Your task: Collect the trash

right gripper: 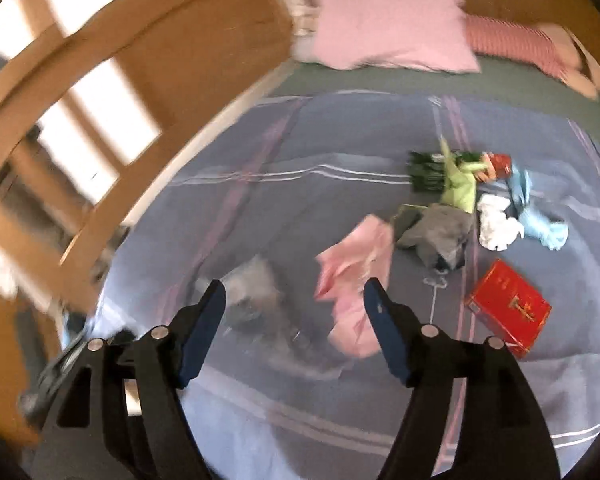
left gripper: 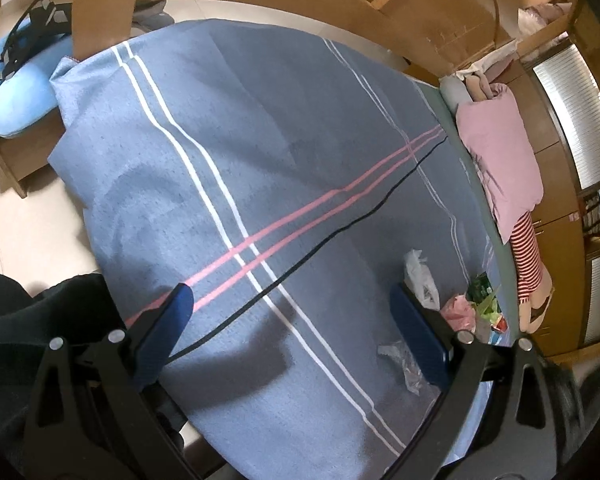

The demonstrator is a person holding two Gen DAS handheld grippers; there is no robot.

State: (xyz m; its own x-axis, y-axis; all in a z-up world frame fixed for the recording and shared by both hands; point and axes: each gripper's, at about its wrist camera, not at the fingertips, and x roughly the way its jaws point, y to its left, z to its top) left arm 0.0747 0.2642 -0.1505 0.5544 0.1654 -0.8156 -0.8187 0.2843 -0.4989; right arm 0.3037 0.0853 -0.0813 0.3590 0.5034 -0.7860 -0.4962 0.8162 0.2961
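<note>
1. Both the left gripper (left gripper: 296, 320) and right gripper (right gripper: 294, 304) hold nothing, jaws wide.
2. The trash (right gripper: 460, 208) lies scattered on the blanket (right gripper: 260, 152), far right; no bin shows, so collecting looks barely begun.

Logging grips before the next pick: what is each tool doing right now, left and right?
Left tool: open, empty, above the blue striped bedspread.
Right tool: open, holding nothing; crumpled pink plastic bag lies beyond it.

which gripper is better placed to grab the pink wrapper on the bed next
Right. The right gripper is open, with the pink wrapper just ahead at its fingertips. The left gripper, also open, faces mostly bare blanket, the wrapper off to its side.
</note>
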